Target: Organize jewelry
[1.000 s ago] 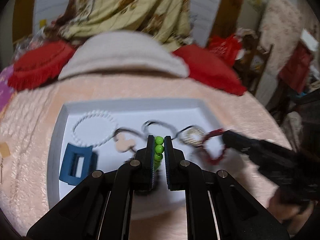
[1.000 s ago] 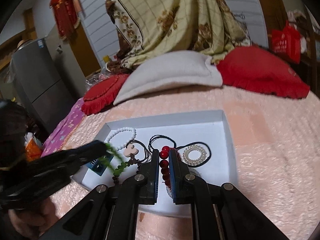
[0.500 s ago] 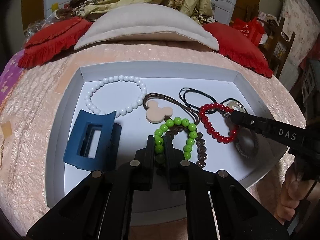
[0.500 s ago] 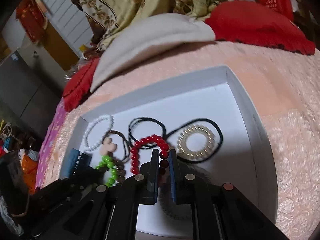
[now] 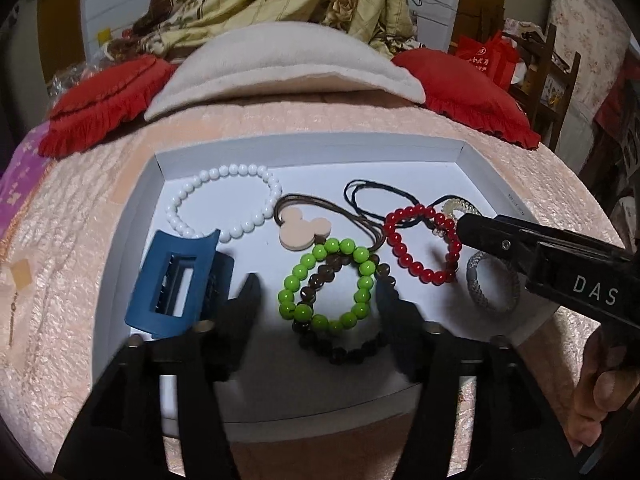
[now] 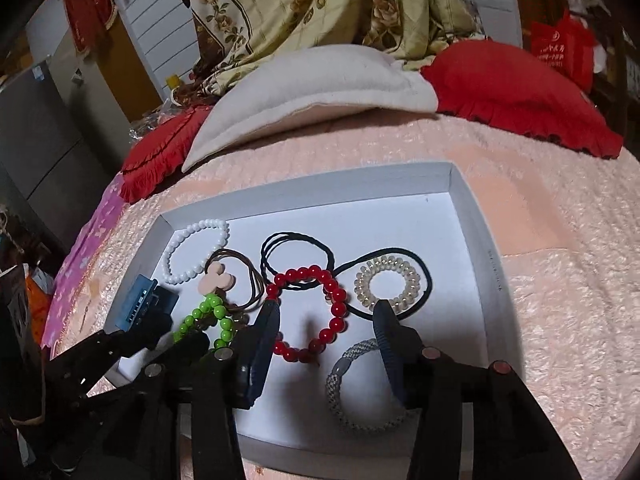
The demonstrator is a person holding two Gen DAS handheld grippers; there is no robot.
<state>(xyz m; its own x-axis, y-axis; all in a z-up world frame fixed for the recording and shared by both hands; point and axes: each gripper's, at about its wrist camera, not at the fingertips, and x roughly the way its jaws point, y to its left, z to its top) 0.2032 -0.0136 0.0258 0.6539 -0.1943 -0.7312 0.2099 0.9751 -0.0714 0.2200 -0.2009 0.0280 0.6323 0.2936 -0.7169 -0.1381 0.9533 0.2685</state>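
Left gripper (image 5: 316, 292): jaws spread wide, nothing held; the green bracelet (image 5: 330, 282) is framed between the fingers, lying flat on the tray floor, not touched by either finger.
Right gripper (image 6: 326, 312): jaws spread wide, nothing held; the red bracelet (image 6: 310, 312) is seen lying loose between the fingers.
Tray (image 5: 312, 142): white, shallow, set on a pink bedspread (image 6: 560, 280); all jewelry is contained in it.
Green bracelet: near centre, laid over a brown bead bracelet (image 5: 340, 344).
Red bracelet: just right of the green one, apart from it, resting across a black cord (image 6: 296, 256).
White bracelet (image 5: 224, 208): far left corner, touching the blue hair claw (image 5: 172, 284) at its near edge.
Hair claw: near left, beside the left finger.
Mouse-head pendant (image 5: 302, 228): between white and green bracelets, on a brown cord.
Clear coil tie (image 6: 388, 280): far right, ringed by the black cord.
Grey band (image 6: 360, 388): near right, partly hidden by the right finger.
Beyond tray: a cream pillow (image 6: 312, 84) is flanked by red cushions (image 6: 516, 92).
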